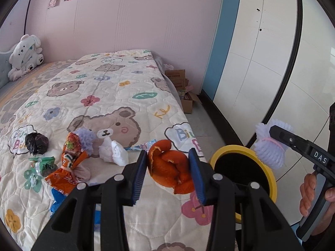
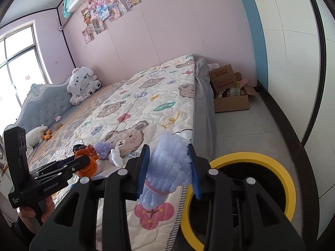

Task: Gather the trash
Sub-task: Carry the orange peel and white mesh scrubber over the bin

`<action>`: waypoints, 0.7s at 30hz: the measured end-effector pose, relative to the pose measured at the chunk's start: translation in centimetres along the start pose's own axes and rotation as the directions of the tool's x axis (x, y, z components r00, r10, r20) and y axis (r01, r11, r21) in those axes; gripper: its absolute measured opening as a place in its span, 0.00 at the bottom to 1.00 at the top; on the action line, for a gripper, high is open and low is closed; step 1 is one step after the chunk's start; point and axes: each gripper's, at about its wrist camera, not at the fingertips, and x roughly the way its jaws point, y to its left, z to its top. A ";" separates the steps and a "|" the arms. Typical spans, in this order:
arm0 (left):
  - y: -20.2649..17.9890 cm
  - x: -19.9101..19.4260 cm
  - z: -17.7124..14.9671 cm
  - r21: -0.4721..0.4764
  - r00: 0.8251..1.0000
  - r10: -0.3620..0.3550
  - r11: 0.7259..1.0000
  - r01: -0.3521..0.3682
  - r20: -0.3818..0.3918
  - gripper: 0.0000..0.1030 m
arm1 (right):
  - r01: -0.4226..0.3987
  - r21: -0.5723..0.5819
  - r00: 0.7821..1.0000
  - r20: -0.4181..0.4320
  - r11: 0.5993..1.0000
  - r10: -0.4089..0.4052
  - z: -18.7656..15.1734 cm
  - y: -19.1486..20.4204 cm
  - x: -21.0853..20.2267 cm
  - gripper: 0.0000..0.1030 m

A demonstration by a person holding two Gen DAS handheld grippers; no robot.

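Observation:
My left gripper (image 1: pixel 167 165) is shut on a piece of orange peel (image 1: pixel 170 167), held over the bed's near corner. In the right wrist view the same gripper (image 2: pixel 83 159) shows at the left with the peel (image 2: pixel 89 166). My right gripper (image 2: pixel 169 167) is shut on a lilac foam fruit net (image 2: pixel 167 167) at the bed's edge, beside the yellow-rimmed bin (image 2: pixel 251 159). The left wrist view shows that net (image 1: pixel 270 146) in the right gripper (image 1: pixel 272 133), over the bin (image 1: pixel 230 152). More litter lies on the quilt: a black bag ball (image 1: pixel 36 143), an orange wrapper (image 1: pixel 67 167), white tissue (image 1: pixel 117 152).
A bear-print quilt (image 1: pixel 108 96) covers the bed. A white plush toy (image 1: pixel 25 56) sits at the headboard. Cardboard boxes (image 2: pixel 230 90) stand on the floor past the bed's foot. White wardrobe doors (image 1: pixel 261 62) line the right side. A second lilac net (image 1: pixel 85 138) and a green packet (image 1: pixel 43 165) lie among the litter.

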 end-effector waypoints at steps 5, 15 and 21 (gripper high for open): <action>-2.5 1.3 0.4 0.035 0.999 -0.042 0.998 0.042 -0.010 0.37 | 0.029 0.019 1.000 0.013 0.999 -0.029 0.5 -1.9 -0.4 0.33; -6.8 3.8 0.5 0.078 0.991 -0.119 0.989 0.123 -0.055 0.37 | 0.080 0.056 0.996 0.031 0.995 -0.082 1.1 -5.5 -1.7 0.34; -9.4 5.2 0.0 0.116 0.985 -0.147 0.981 0.157 -0.091 0.37 | 0.105 0.082 0.993 0.036 0.991 -0.108 1.0 -7.4 -2.4 0.34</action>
